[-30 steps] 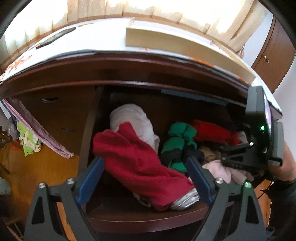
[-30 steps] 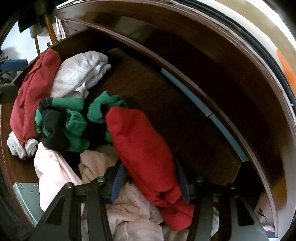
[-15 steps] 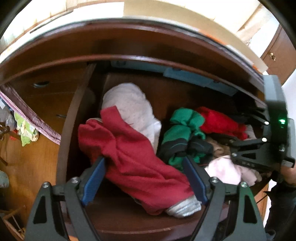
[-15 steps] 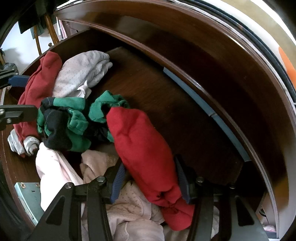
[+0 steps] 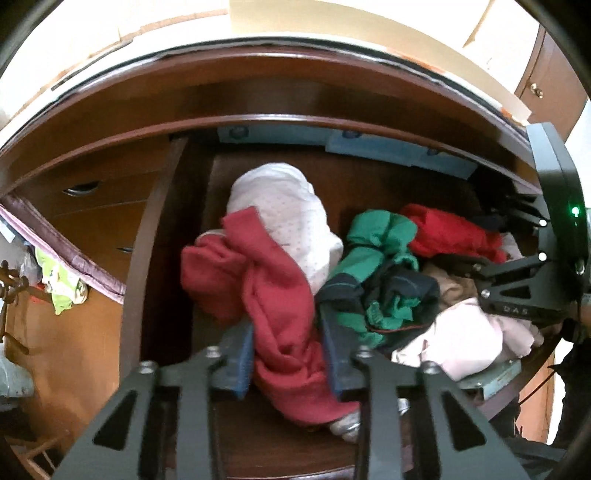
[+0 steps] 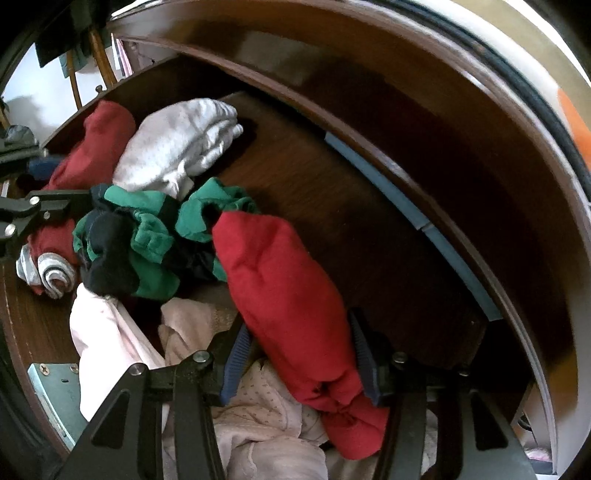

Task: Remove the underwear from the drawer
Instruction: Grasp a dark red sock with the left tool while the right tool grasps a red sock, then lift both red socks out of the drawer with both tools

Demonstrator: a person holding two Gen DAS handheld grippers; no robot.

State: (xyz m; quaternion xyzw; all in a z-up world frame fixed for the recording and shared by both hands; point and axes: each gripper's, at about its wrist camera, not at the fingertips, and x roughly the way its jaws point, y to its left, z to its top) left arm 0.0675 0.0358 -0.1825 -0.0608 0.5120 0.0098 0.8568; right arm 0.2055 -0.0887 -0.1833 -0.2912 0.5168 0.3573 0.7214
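Daylight glows through pale curtains (image 5: 424, 22) behind the dark wooden dresser (image 5: 258, 96); a brown cabinet (image 5: 546, 85) stands right.

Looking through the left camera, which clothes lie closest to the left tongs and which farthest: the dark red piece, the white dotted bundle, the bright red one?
1. Dark red piece: between the closing left tongs.
2. White dotted bundle: just behind it, toward the drawer's back.
3. Bright red piece: far right, by the right tongs.
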